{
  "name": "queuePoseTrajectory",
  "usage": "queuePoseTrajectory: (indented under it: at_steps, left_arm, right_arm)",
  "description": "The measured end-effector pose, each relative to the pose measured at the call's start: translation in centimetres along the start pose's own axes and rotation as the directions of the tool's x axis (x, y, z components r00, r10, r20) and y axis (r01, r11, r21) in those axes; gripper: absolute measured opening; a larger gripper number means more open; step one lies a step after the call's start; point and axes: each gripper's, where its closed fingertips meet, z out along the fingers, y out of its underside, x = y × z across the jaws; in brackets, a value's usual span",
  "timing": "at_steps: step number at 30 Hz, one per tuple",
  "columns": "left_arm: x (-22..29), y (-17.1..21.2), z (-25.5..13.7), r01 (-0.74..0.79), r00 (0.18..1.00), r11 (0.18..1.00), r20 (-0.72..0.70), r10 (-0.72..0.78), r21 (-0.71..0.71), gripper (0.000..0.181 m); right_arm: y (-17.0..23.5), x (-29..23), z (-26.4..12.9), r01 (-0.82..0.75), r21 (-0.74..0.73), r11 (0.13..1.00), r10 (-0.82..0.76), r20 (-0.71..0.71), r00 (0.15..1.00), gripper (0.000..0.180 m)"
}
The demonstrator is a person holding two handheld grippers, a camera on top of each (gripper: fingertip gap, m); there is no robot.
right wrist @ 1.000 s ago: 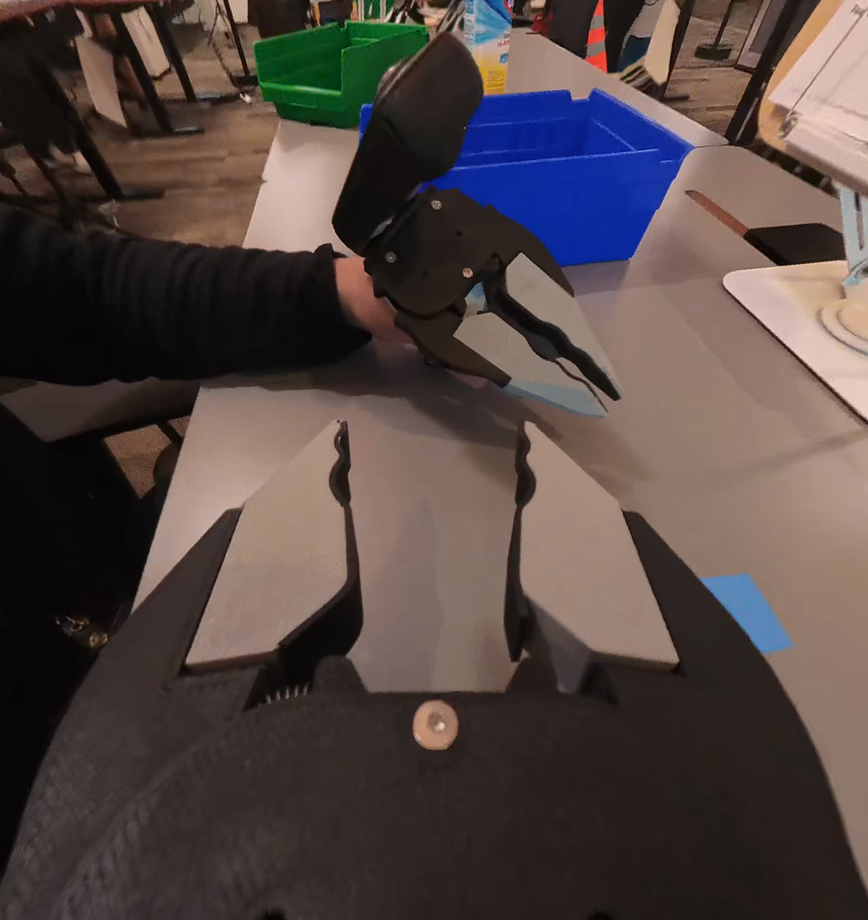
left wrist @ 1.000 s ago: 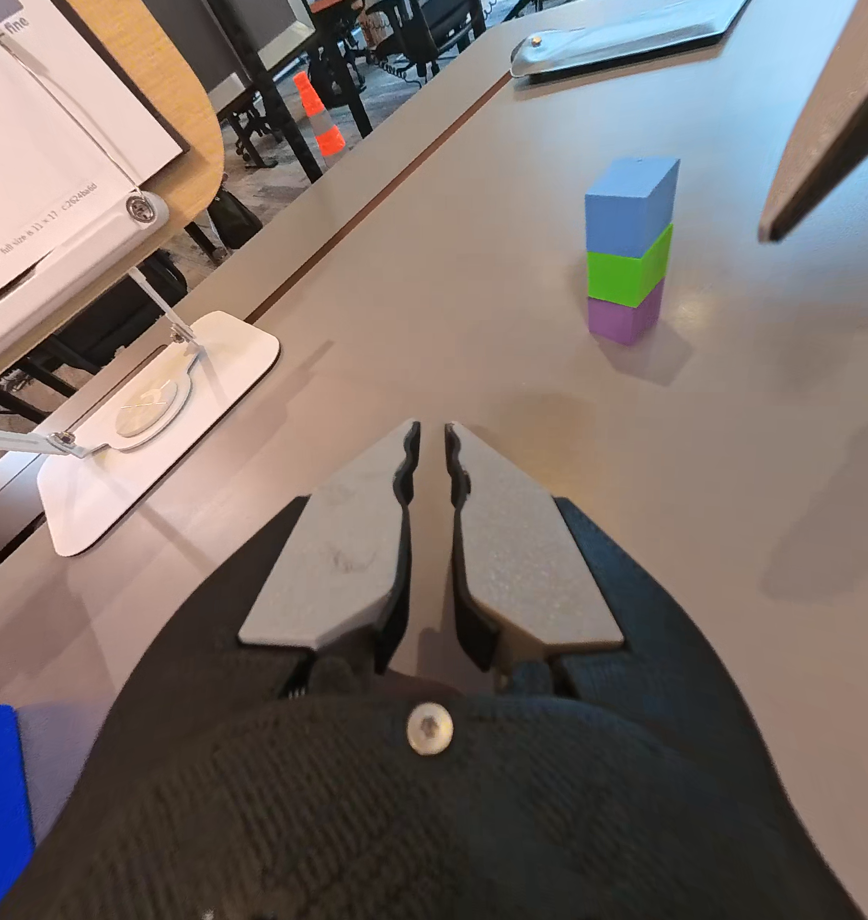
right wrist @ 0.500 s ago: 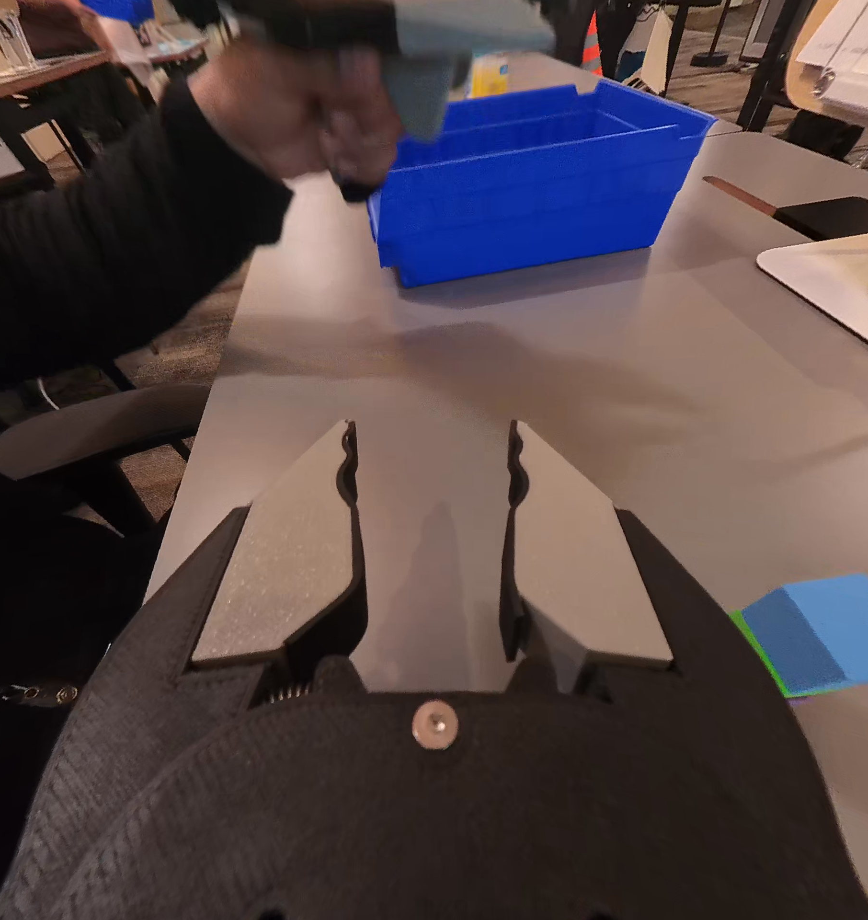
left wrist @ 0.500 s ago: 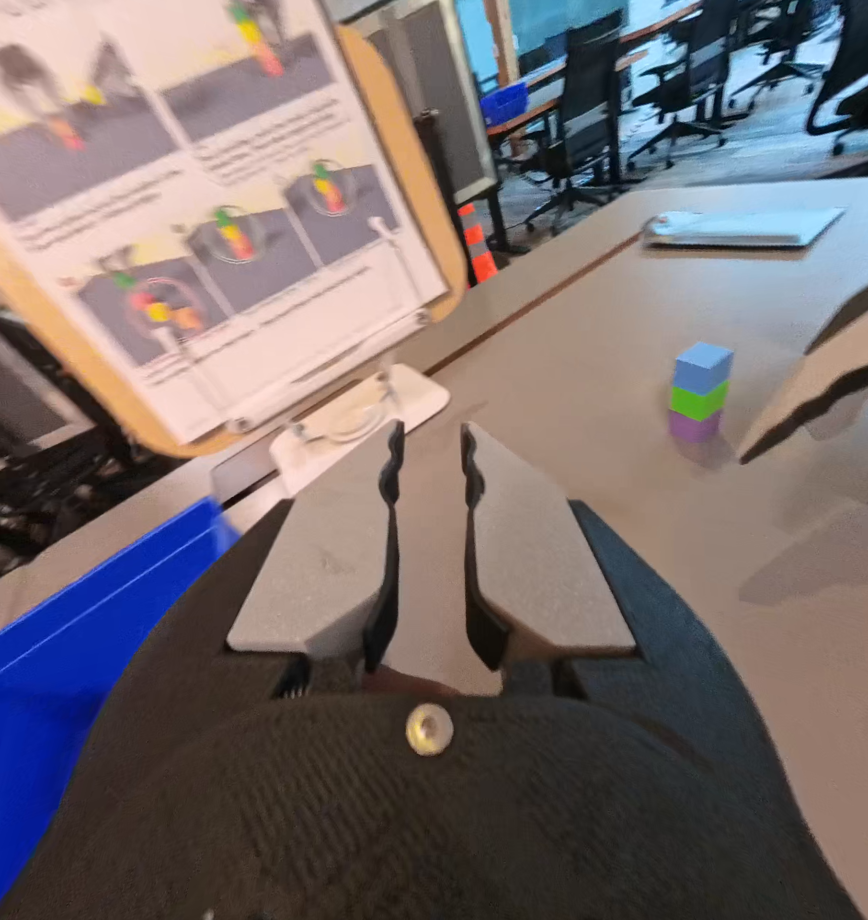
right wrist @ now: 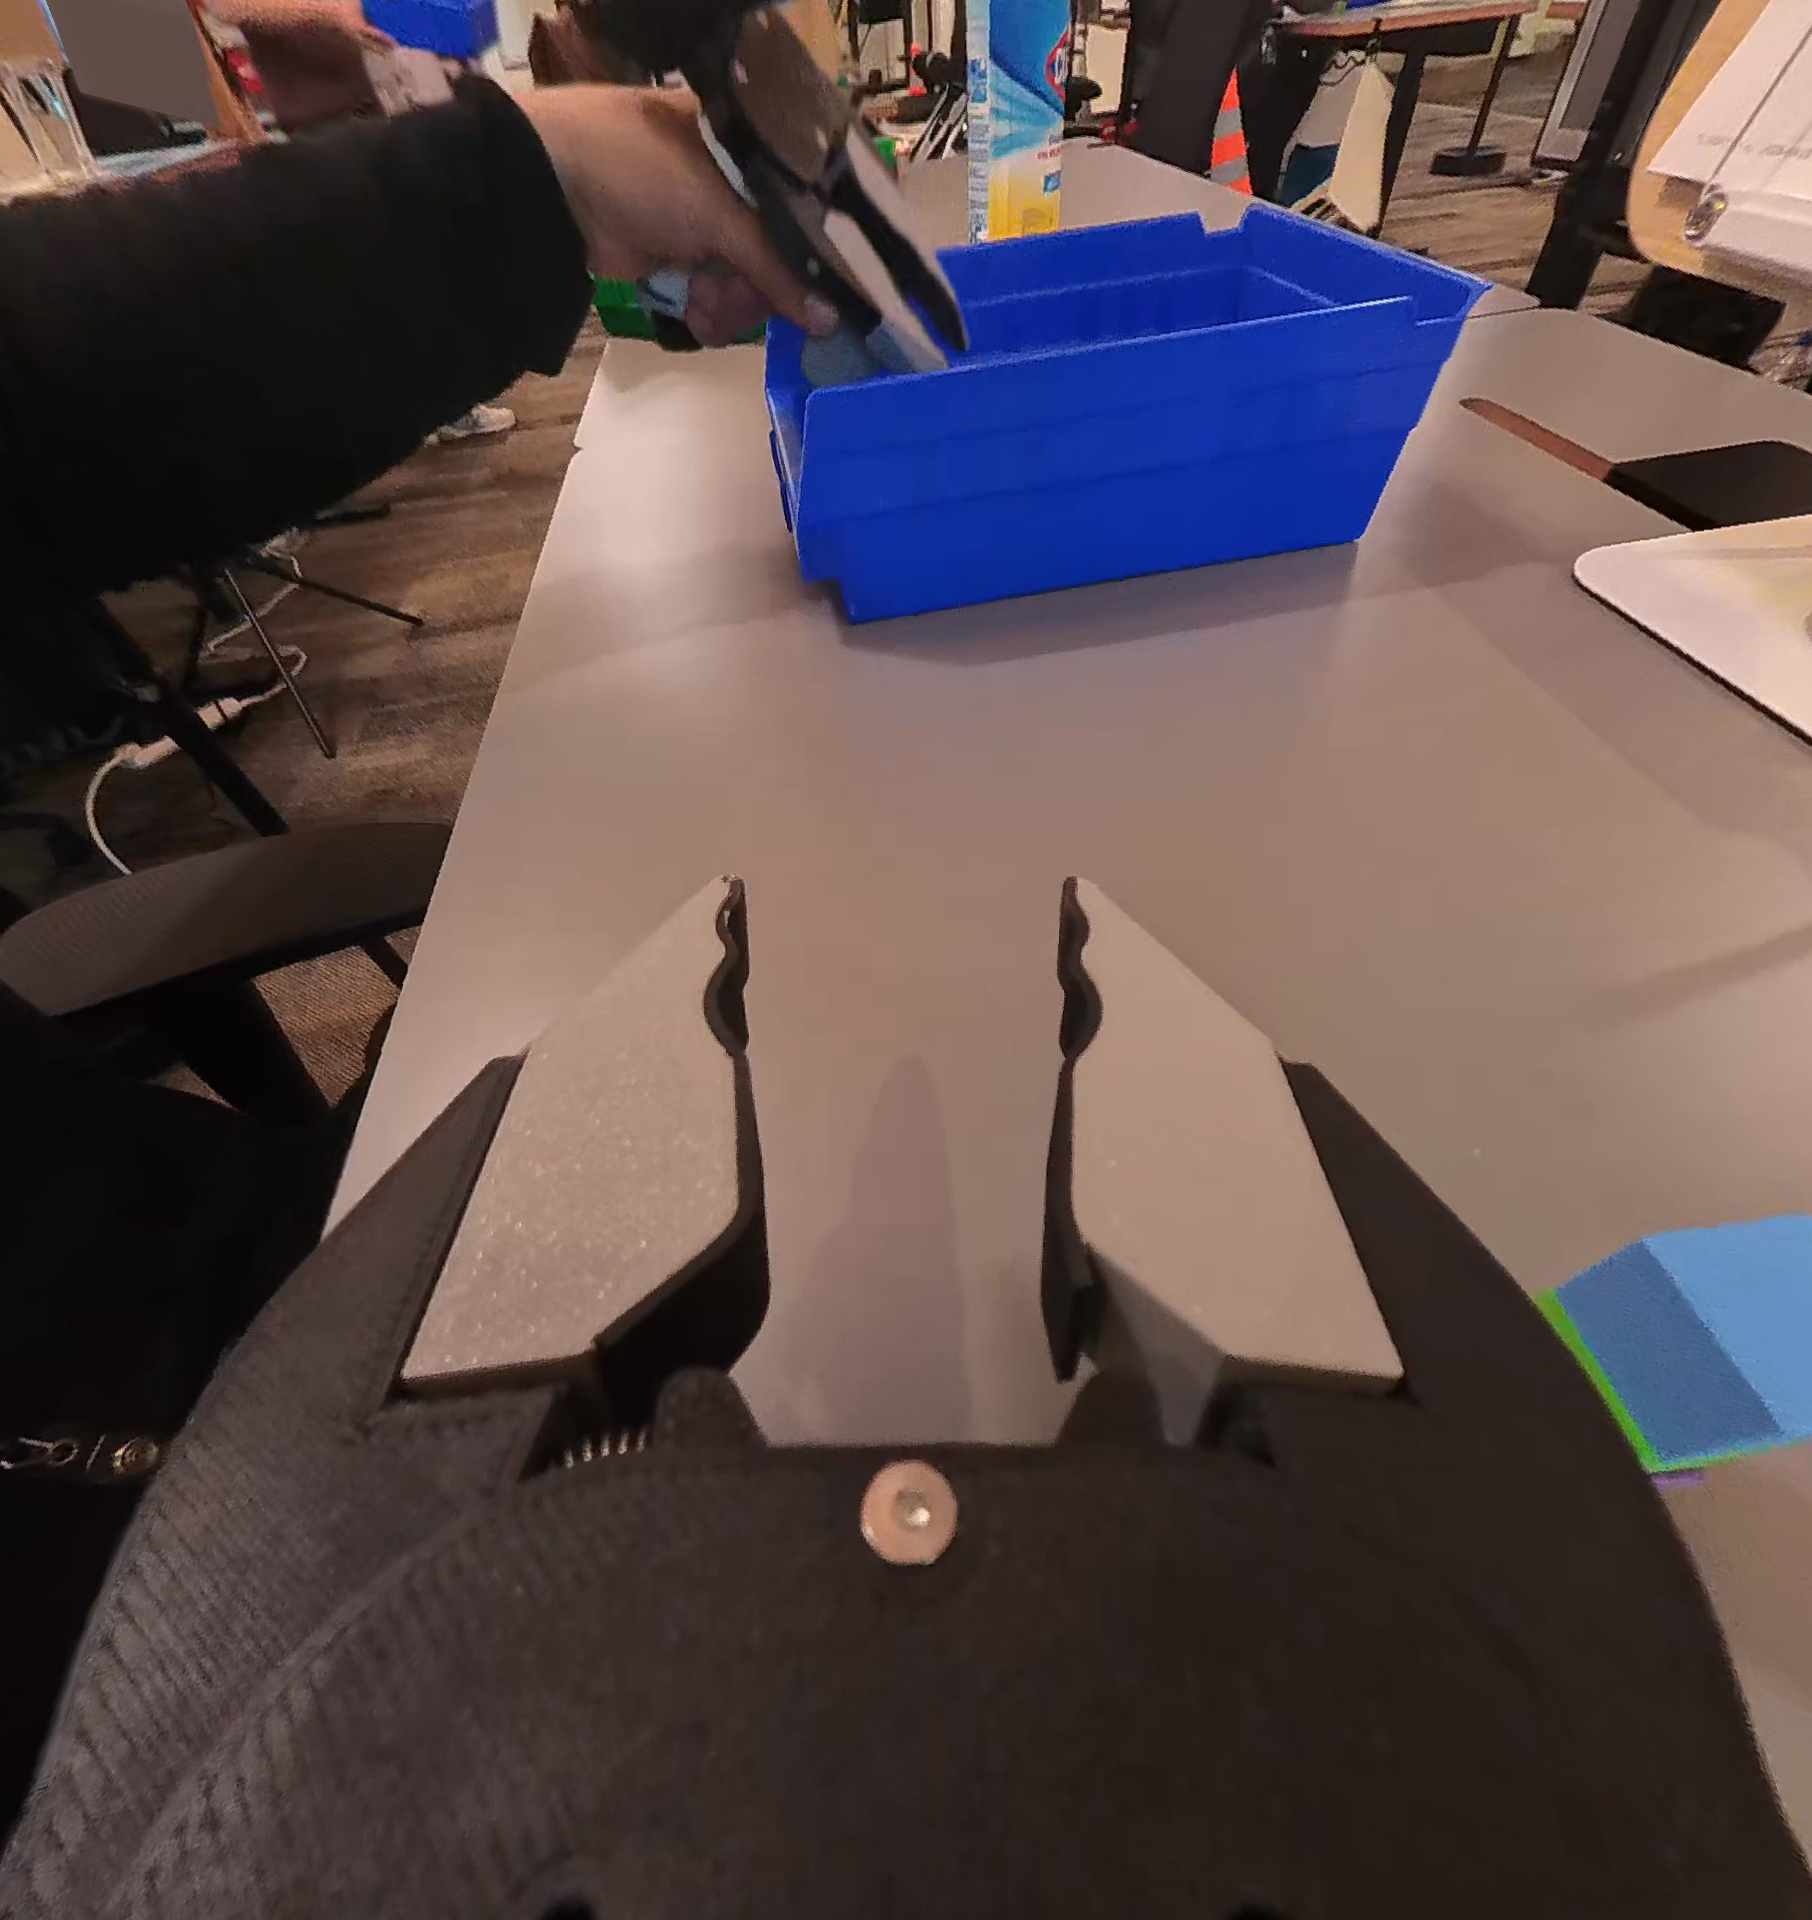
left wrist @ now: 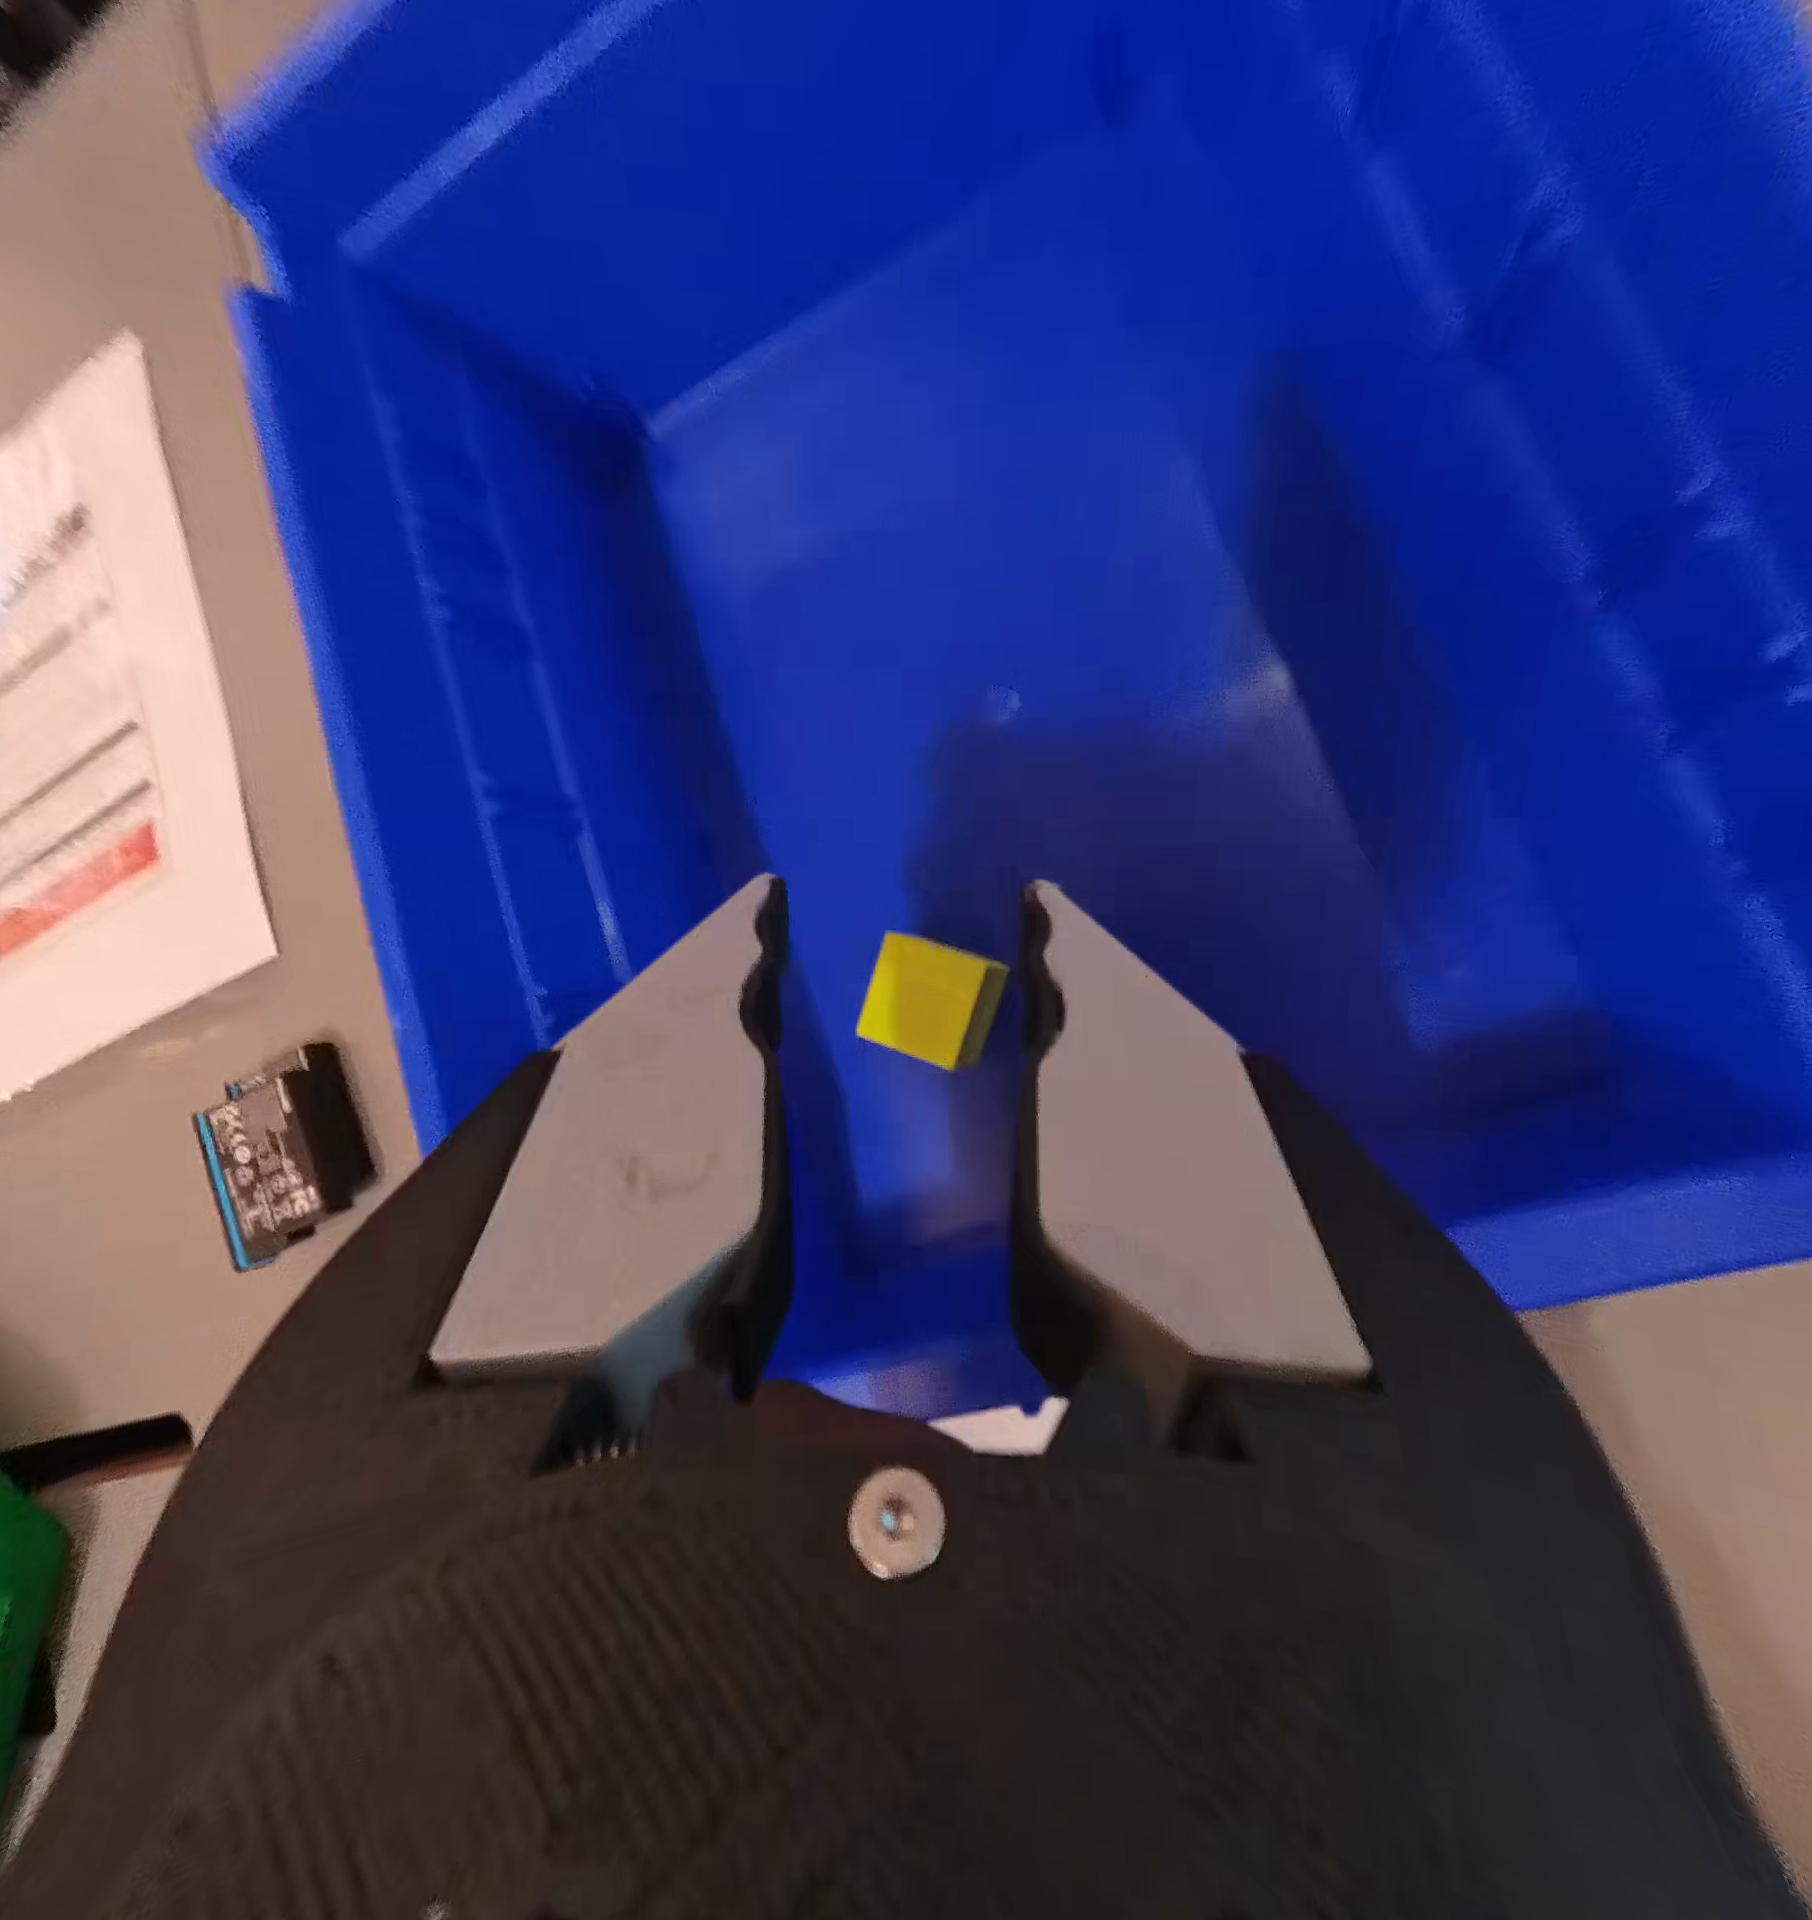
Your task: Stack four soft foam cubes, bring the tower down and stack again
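Blue bin (left wrist: 528, 727) holds one yellow cube (left wrist: 928, 1000).

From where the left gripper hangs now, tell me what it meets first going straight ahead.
Most likely the yellow cube on the floor of the blue bin. The left gripper is open and points down into the bin, the cube in line between its fingers; depth is unclear.
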Motion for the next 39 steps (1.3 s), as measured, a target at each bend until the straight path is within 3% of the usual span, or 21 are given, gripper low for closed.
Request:
queuePoseTrajectory:
  at_steps: [10,12,15,18,22,26,30,33,39]
  left_arm:
    - [0.4,4.1,3.0,-0.103,0.993,0.957,-0.091,0.081,-0.272,0.047]
    - [0.6,4.2,3.4,-0.102,0.991,0.957,-0.108,0.075,-0.272,0.031]
    - [0.9,3.8,2.9,-0.123,0.988,0.956,-0.119,0.094,-0.266,0.030]
    - [0.2,1.0,1.2,-0.150,0.989,0.975,-0.017,0.149,-0.162,0.030]
    - [0.6,-7.1,-4.3,-0.149,0.985,0.973,0.113,0.130,0.177,0.030]
    - [6.2,-15.3,-10.9,-0.160,0.987,0.831,0.083,0.137,0.533,0.029]
    - [14.5,-19.8,-14.1,-0.269,0.957,0.665,0.113,0.269,0.697,0.029]
    - [21.0,-21.5,-14.4,-0.284,0.935,0.553,0.099,0.339,0.783,0.029]
    - [29.9,-22.8,-12.1,-0.291,0.922,0.425,0.132,0.364,0.857,0.029]
  right_arm:
    - [-0.5,0.1,-0.4,-0.030,0.024,0.999,0.030,0.017,0.999,0.058]
    - [-0.5,0.1,-0.5,-0.027,0.025,0.999,0.027,0.018,0.999,0.058]
    - [-0.6,0.1,-0.6,-0.028,0.025,0.999,0.028,0.019,0.999,0.058]
    - [-0.8,0.1,-0.8,-0.036,0.033,0.999,0.035,0.020,0.999,0.058]
    - [-1.1,0.4,-1.1,-0.058,0.048,0.997,0.057,0.024,0.998,0.058]
    - [-1.4,0.9,-1.4,-0.070,0.063,0.996,0.070,0.015,0.997,0.058]
    - [-2.3,1.7,-2.5,-0.086,0.111,0.990,0.087,-0.001,0.996,0.057]
    - [-3.2,2.4,-3.7,-0.120,0.168,0.978,0.122,-0.003,0.992,0.056]
    - [-4.6,4.1,-6.2,-0.148,0.250,0.957,0.164,-0.044,0.985,0.054]
